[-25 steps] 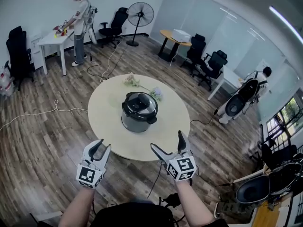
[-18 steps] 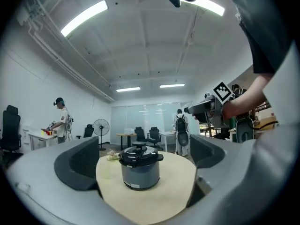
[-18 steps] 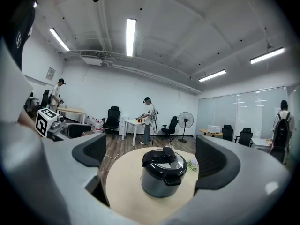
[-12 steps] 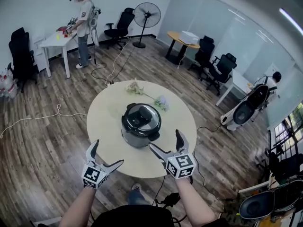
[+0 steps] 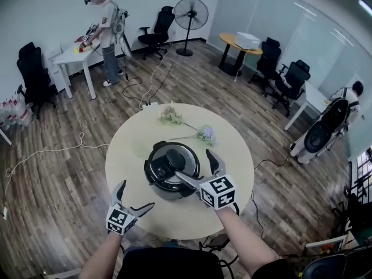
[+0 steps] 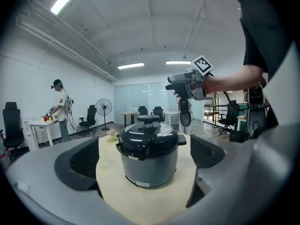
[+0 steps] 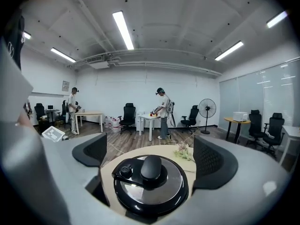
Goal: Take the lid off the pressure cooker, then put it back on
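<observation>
Left claw [image 5: 135, 195] and right claw [image 5: 196, 166] gape wide at the round table [image 5: 132, 150] on plank flooring [image 5: 58, 182].

floor: wood planks [image 5: 52, 179], loose white cable [image 5: 49, 151] | furniture: round beige table [image 5: 131, 150], white desk [image 5: 72, 56], black office chairs [image 5: 34, 74], standing fan [image 5: 191, 13] | walls: white wall [image 5: 40, 10], glass partition [image 5: 273, 16] | light: ceiling strips [image 7: 123, 29], pretty bright

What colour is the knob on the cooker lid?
Black; the knob shows best in the right gripper view.
</observation>
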`<state>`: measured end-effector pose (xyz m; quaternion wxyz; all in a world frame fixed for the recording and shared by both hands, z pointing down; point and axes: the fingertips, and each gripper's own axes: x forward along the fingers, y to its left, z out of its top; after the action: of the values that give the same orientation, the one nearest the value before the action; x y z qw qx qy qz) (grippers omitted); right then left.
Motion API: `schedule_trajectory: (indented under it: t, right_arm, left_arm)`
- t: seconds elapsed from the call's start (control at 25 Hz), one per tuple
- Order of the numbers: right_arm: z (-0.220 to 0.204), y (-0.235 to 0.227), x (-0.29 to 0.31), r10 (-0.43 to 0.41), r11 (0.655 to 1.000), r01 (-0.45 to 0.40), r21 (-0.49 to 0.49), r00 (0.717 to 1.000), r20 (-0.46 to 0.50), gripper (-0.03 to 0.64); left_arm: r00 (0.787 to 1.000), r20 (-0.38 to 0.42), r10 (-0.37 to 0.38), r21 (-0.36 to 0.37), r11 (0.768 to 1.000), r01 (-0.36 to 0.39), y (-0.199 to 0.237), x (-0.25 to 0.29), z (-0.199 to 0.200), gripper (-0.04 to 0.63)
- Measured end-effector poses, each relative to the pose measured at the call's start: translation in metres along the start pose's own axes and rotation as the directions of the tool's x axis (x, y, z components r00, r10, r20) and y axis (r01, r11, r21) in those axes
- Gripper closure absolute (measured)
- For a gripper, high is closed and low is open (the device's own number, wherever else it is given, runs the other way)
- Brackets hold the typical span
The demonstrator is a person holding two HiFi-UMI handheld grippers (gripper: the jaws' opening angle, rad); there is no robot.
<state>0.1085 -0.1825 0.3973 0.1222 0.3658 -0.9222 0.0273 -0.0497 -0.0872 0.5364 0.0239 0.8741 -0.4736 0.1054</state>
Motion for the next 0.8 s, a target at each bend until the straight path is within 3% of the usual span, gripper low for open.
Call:
schedule_trajectory:
  t: [0.2, 0.36, 0.56, 0.8]
  right_arm:
    - [-0.015, -0.018, 0.036, 0.047, 0.999, -0.047, 0.006, 0.996, -0.079, 0.032]
    - [-0.041, -0.021, 0.065, 0.069, 0.998, -0.066, 0.019, 0.977, -0.201, 0.035]
    - [-0.059, -0.013, 0.100, 0.098, 0.995, -0.099, 0.017, 0.927, -0.363, 0.057]
    - [-0.081, 0.012, 0.121, 0.145, 0.989, -0.129, 0.067, 0.836, -0.529, 0.082]
  left_arm:
    - [0.995, -0.086, -0.046, -0.034, 0.998, 0.044, 0.012, 0.037, -0.045, 0.008]
    - [0.985, -0.124, -0.124, -0.054, 0.992, 0.118, 0.021, 0.072, -0.083, 0.008]
    - [0.958, -0.180, -0.222, -0.104, 0.973, 0.206, 0.038, 0.111, -0.113, 0.031]
    - [0.926, -0.191, -0.325, -0.146, 0.942, 0.301, 0.034, 0.113, -0.120, 0.040]
